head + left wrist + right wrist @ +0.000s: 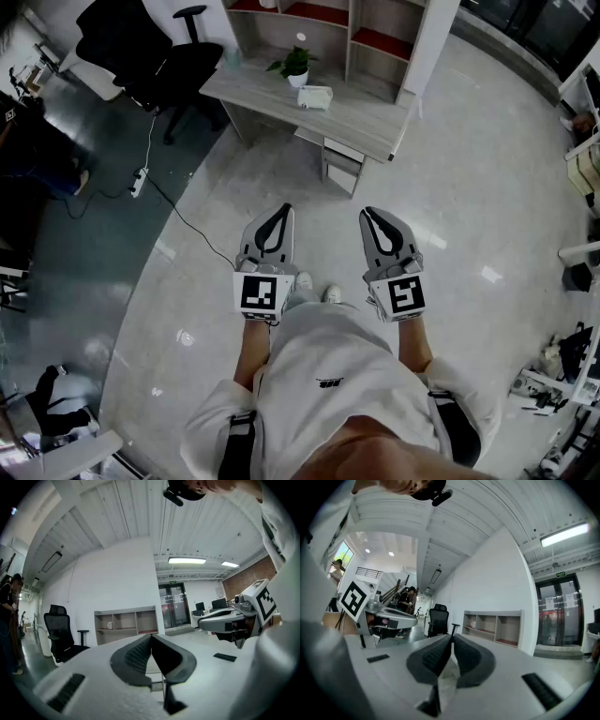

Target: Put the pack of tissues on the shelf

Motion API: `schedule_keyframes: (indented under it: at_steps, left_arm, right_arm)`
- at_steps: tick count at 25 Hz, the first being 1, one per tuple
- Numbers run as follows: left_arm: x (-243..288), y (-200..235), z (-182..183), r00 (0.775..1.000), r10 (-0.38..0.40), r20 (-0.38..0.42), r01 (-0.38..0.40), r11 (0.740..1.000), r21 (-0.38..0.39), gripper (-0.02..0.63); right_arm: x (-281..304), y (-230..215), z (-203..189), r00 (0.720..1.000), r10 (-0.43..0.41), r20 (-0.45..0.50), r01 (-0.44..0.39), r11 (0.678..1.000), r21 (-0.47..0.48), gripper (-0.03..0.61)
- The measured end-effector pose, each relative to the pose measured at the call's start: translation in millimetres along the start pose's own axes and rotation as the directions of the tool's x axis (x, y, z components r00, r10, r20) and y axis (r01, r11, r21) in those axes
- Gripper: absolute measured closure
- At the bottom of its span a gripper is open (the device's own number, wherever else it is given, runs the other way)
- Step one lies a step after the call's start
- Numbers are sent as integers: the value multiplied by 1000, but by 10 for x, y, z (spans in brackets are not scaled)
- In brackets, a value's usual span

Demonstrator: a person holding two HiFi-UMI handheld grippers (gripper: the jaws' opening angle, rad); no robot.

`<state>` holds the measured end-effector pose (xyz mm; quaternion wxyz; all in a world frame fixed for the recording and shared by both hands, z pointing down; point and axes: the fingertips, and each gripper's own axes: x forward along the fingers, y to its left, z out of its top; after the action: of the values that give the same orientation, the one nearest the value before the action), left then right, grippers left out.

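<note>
The pack of tissues [315, 97], pale and boxy, lies on the grey desk [356, 120] beside a small potted plant [296, 66]. Behind the desk stands the open shelf [323, 23], which also shows far ahead as the shelf [125, 623] in the left gripper view and the shelf [492, 627] in the right gripper view. I hold both grippers side by side at waist height, well short of the desk. My left gripper [284, 208] is shut and empty, its jaws pressed together [151, 635]. My right gripper [367, 212] is likewise shut on nothing [452, 637].
A black office chair [159, 52] stands left of the desk, with a power strip and cable [141, 180] on the floor. Pale polished floor [469, 169] lies between me and the desk. Clutter and furniture line the right edge [572, 356]. People stand far off at the left.
</note>
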<state>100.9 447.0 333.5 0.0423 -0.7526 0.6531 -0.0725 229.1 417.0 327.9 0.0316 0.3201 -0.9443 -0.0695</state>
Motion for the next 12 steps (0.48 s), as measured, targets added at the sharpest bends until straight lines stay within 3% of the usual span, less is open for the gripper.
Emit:
schedule_keyframes:
  at_steps: [4,12]
  left_arm:
    - [-15,-48,3,1000,6,-2,-6,1000,-4,584]
    - [-27,-70,6,1000,18,-3,-18,1000,-9,584]
  right_arm:
    - [-59,-67,-37,1000,-21,17,20,999,47,540]
    - [-31,-77,18,1000,-6,23,5,999,32,540]
